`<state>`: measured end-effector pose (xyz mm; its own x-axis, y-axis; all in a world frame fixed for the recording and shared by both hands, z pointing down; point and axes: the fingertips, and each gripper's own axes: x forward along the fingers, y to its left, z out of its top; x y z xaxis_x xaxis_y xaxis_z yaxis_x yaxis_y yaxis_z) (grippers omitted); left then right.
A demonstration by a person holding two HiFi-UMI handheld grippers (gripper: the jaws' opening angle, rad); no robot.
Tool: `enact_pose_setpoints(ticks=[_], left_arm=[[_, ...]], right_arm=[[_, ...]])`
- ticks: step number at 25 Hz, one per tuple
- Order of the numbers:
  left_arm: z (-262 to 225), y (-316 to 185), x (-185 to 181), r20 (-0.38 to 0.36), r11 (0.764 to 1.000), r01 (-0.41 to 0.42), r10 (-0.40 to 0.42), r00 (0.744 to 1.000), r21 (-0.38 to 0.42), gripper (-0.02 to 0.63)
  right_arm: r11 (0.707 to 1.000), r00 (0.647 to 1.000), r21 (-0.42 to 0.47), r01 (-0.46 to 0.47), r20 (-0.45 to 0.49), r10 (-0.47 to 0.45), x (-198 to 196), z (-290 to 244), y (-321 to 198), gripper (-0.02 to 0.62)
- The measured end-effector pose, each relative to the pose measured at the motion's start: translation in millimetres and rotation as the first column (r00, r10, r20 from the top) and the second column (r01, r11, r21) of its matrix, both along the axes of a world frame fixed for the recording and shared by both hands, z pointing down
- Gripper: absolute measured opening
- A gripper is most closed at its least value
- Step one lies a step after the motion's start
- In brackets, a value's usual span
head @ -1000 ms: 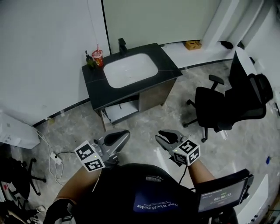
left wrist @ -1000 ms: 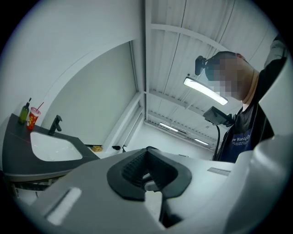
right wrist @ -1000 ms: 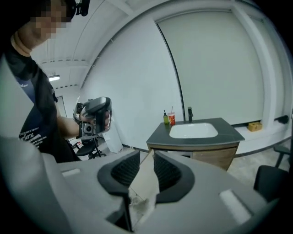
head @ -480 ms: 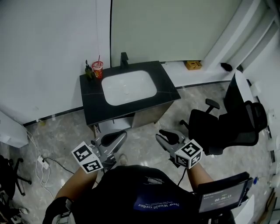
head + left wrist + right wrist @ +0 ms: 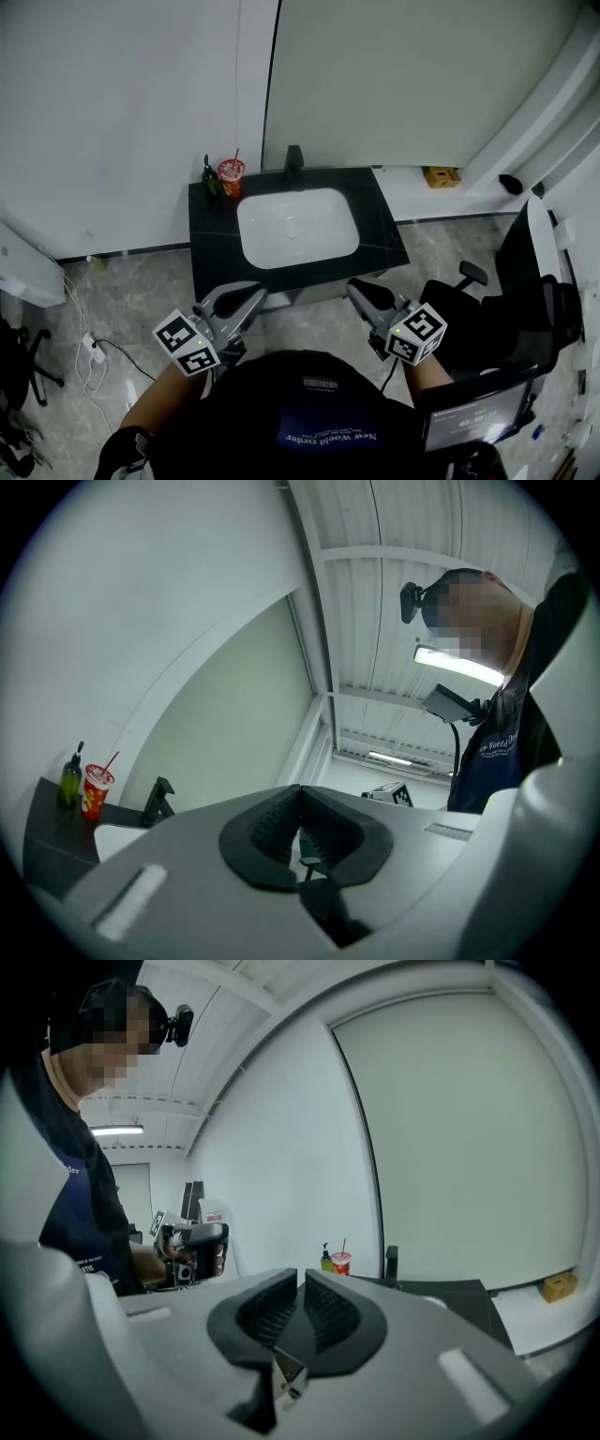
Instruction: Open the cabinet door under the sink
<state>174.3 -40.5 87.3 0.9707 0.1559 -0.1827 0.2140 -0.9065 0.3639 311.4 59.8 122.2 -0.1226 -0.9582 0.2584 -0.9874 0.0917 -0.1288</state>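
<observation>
White basin (image 5: 298, 230) in black counter (image 5: 211, 246), red cup (image 5: 231, 172) behind, left hand-held gripper (image 5: 244, 299), right hand-held gripper (image 5: 363, 292), jaws just closing, empty.

The cabinet door under the sink (image 5: 298, 228) is hidden in the head view: the counter (image 5: 208, 246) overhangs it, so open or shut cannot be told. At the right, the office chair (image 5: 525, 314) is partly behind the screen (image 5: 473, 417). The print on the red cup (image 5: 231, 174) at the counter's far left corner is too small to read. In the left gripper view, the left gripper (image 5: 300, 789) covers most of the sink.
</observation>
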Motion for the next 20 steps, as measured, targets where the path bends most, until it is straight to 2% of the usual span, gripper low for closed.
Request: enact_pose_setpoints(ticks=[7,10,13,17,20], left_arm=[[0,-20,46,0.036,0.983,0.170,-0.172,0.984,0.064,0.000],[-4,-23,79,0.032,0.960,0.266,-0.269,0.962,0.082,0.000],[-4,-22,115,0.032,0.932,0.356,-0.359,0.933,0.062,0.000],[1,-23,160,0.065,0.910,0.409,-0.413,0.908,0.065,0.000],[3,-26,181,0.081,0.907,0.417,-0.420,0.904,0.060,0.000]], right_arm=[[0.991,0.991,0.067,0.112,0.058,-0.116,74,1,-40,0.005],[0.979,0.978,0.093,0.182,0.089,-0.190,114,0,-52,0.005],[0.964,0.954,0.104,0.245,0.153,-0.258,154,-1,-64,0.003],[0.944,0.927,0.104,0.314,0.182,-0.328,192,3,-83,0.000],[0.937,0.922,0.096,0.336,0.169,-0.348,207,10,-94,0.000]])
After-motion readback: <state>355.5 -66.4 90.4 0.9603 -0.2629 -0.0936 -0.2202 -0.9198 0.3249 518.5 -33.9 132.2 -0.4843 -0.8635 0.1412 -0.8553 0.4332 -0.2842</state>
